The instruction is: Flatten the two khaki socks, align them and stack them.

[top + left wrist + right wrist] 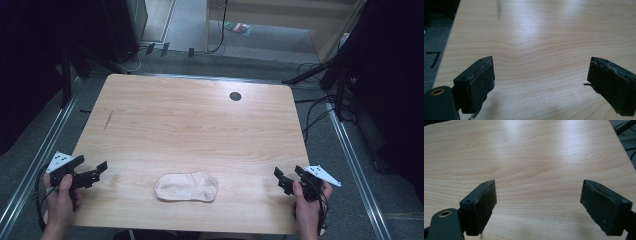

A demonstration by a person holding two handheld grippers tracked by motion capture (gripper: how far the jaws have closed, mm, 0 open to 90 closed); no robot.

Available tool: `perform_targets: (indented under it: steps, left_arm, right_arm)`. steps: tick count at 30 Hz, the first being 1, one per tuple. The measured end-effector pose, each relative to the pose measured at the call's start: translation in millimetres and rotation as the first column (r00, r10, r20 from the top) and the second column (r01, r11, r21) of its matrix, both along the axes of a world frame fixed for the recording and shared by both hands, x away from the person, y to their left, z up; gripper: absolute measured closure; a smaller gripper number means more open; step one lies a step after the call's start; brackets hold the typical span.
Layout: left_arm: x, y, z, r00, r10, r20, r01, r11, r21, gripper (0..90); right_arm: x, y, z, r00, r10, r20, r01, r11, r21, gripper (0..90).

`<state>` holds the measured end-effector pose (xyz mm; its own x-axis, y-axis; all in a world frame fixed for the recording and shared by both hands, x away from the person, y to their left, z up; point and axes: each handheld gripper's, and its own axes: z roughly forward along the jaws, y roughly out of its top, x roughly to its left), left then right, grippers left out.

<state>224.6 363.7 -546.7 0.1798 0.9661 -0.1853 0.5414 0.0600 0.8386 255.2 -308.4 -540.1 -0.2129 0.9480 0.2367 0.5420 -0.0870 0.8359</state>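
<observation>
— Status? Sock (186, 186) flat near table's (200, 120) front edge, midway between grippers.
— Left gripper (95, 170) at front-left corner, right gripper (286, 176) at front-right; both spread wide, empty.
— Risk?
— Likely pinching one layer only, or dragging sock off front edge.

Lab or studio: bare wooden table (190, 125), grey carpet (280, 37), floor cables (315, 107), metal rails (350, 155).
</observation>
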Motion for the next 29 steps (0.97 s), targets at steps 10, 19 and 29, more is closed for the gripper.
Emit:
perform_targets:
  steps: [10, 19, 29]
  left_arm:
    - [0.1, 6.2, -0.7, 0.9998, 0.018, 0.0, -0.018, 0.9998, 0.01, 8.0]
    - [4.3, 0.3, -5.8, 0.9998, 0.006, -0.019, -0.006, 0.9995, 0.031, 8.0]
    - [5.9, 1.4, -5.9, 0.9997, -0.001, -0.025, 0.001, 0.9998, 0.017, 8.0]
  right_arm:
    - [-12.4, -19.7, -4.8, 0.9998, -0.02, -0.003, 0.02, 0.9996, -0.022, 13.7]
    - [-22.6, -30.7, -7.8, 0.9995, -0.031, 0.0, 0.031, 0.9995, 0.002, 13.8]
    - [-20.8, -29.4, -7.9, 0.9995, -0.032, -0.008, 0.032, 0.9995, 0.0, 13.8]
